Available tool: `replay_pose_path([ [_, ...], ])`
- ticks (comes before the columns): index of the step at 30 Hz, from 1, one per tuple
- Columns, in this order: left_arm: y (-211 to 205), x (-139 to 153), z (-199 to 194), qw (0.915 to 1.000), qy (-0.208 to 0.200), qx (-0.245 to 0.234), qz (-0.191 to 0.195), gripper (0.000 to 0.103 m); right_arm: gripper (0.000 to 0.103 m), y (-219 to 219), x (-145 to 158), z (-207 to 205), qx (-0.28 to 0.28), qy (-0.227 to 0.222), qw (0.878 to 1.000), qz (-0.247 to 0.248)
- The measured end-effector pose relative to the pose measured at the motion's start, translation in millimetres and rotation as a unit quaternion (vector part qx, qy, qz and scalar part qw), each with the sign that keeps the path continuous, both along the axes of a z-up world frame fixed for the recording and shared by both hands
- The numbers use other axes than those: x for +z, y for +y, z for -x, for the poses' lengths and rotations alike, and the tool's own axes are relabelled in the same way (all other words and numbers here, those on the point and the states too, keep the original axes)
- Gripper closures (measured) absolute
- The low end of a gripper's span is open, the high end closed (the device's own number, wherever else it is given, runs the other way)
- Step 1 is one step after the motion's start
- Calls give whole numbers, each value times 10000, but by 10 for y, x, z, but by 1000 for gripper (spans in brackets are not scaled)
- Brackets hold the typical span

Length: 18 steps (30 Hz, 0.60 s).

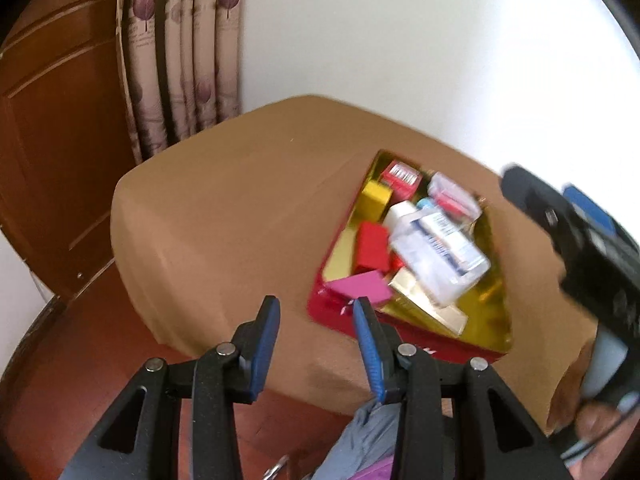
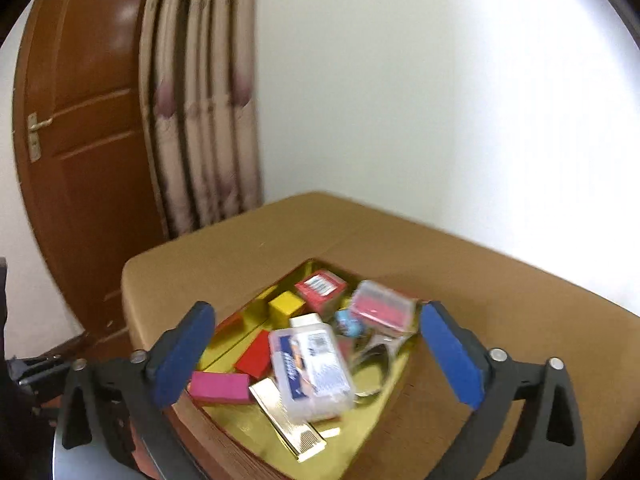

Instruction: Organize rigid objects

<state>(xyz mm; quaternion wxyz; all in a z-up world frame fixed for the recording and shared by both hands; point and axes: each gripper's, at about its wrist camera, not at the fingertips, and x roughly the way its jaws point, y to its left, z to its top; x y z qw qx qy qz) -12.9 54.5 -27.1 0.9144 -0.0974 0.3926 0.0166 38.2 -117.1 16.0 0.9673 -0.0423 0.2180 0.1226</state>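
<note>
Motion blur smeared both views, so the label on the clear plastic case [image 1: 436,248] could not be read. The case hid part of the gold box [image 1: 424,304] beneath it. The right gripper [image 1: 576,248] was cut off at the left view's edge.

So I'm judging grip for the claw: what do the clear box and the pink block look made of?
Clear box: apparently hard, glossy transparent plastic, since the contents and a printed label show through. Pink block: matte and opaque, perhaps painted wood or foam; blur leaves it open.
</note>
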Motion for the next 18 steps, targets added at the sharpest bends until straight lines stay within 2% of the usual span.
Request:
replay_pose_path([
  [5,-107,124,98,9987,-417,48,-279,64,1,-174,-75,283,-577,-195,9981,-28],
  [11,-206,242,197,9952,-773,-51,-602,64,1,-250,-65,524,-1202,-379,9919,181],
  [14,-228,306,287,9926,-981,24,-719,64,1,-307,7,657,-1191,-439,9919,-21],
  [18,-209,404,431,9883,-1394,153,-601,64,1,-315,49,783,-1454,-684,9870,-90],
])
